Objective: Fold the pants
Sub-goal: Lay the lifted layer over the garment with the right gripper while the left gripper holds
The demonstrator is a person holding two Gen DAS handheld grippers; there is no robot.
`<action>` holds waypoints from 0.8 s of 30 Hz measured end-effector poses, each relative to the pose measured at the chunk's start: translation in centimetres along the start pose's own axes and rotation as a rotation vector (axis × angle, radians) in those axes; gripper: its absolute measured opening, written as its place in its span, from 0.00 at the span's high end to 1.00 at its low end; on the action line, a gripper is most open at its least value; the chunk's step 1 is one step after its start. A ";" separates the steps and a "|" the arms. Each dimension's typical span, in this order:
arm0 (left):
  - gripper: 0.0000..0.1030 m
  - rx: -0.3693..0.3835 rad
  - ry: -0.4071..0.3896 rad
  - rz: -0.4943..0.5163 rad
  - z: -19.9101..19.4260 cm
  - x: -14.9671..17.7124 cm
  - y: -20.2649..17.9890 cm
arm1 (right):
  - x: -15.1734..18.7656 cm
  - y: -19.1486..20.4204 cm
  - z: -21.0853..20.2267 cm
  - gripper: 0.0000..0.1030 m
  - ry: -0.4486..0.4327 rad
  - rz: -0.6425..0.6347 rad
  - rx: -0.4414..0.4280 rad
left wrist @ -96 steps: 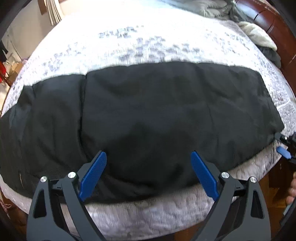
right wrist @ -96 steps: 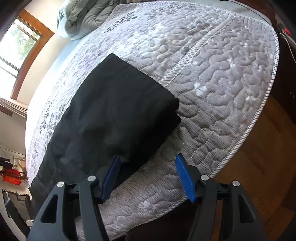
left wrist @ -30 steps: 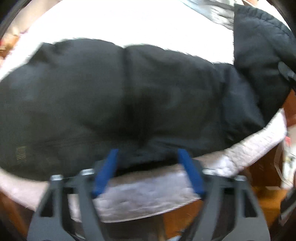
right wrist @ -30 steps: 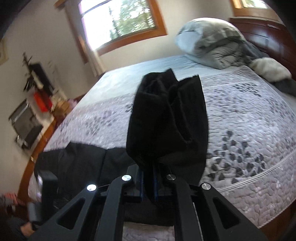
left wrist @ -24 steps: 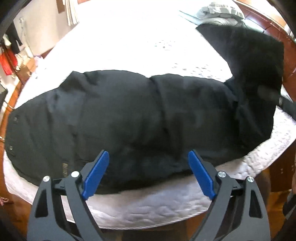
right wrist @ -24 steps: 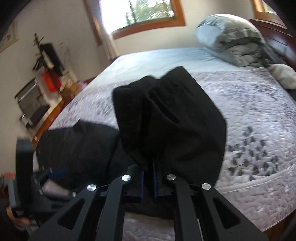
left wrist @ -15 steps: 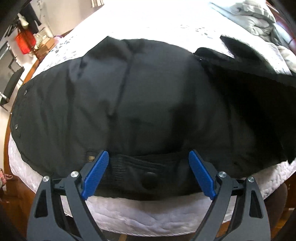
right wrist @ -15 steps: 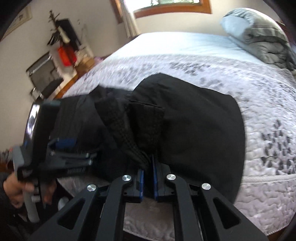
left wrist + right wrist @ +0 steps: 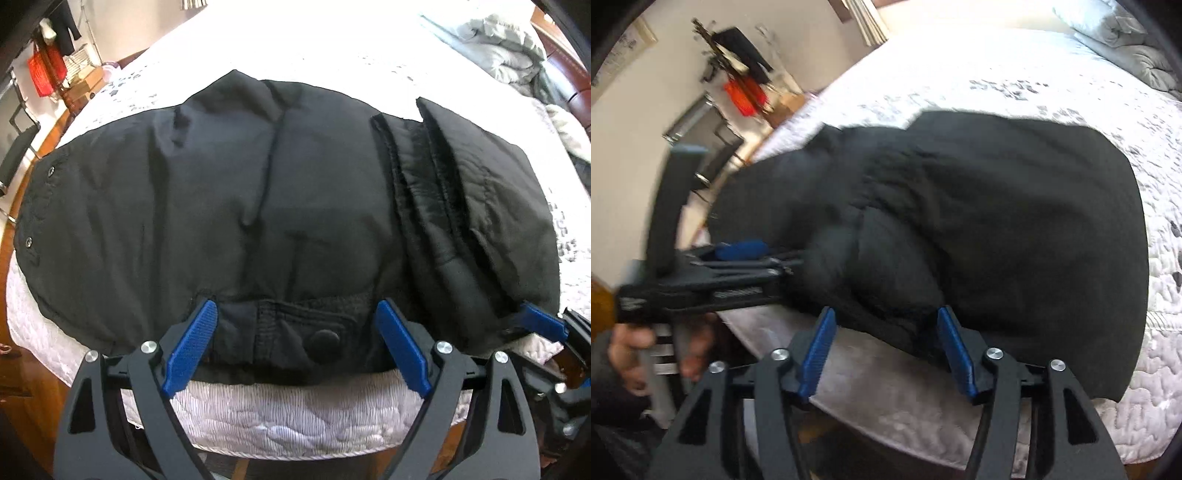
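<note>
The pants (image 9: 280, 206) lie flat on the bed (image 9: 288, 417), filling the middle of the left wrist view, their long axis running left to right across the frame. The waistband end with two snaps sits at the left edge; a leg part is folded over at the right, its doubled layers making a thick ridge from upper centre-right down to the lower right.

The left claw (image 9: 295, 347) hangs at the bottom centre of that view, jaws wide apart, straddling the near hem where a pocket flap and button (image 9: 324, 341) show. Its pads look just above or barely touching the cloth; which one I cannot tell. It holds nothing.

The right claw (image 9: 886, 354) in its own view is also apart, at the bottom centre, with a bunched lump of the folded leg between and just beyond its pads. It is not clamped on it. In the left wrist view one blue pad of it shows at the lower right edge, beside the folded ridge.

By my reading, the coming fold turns on that ridge: it lies straight ahead of the right claw, which is much the nearer, while the left claw faces the flat middle stretch and the waistband lies well off to its left
</note>
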State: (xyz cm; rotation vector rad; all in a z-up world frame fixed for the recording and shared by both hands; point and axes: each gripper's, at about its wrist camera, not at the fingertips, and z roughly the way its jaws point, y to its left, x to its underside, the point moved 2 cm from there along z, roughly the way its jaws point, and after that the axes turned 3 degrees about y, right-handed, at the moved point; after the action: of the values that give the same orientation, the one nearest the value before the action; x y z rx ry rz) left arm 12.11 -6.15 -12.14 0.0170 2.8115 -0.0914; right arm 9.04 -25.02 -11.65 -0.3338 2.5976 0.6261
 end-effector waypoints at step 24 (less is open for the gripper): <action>0.13 0.032 0.002 0.029 2.1 1.1 1.2 | -2.2 2.4 3.0 0.84 0.041 -0.073 0.049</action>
State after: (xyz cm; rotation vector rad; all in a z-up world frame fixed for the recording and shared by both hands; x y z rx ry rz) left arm 11.74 -5.05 -14.52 0.0646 2.8106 -0.1292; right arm 11.22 -21.25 -12.11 -0.4281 2.6221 0.5343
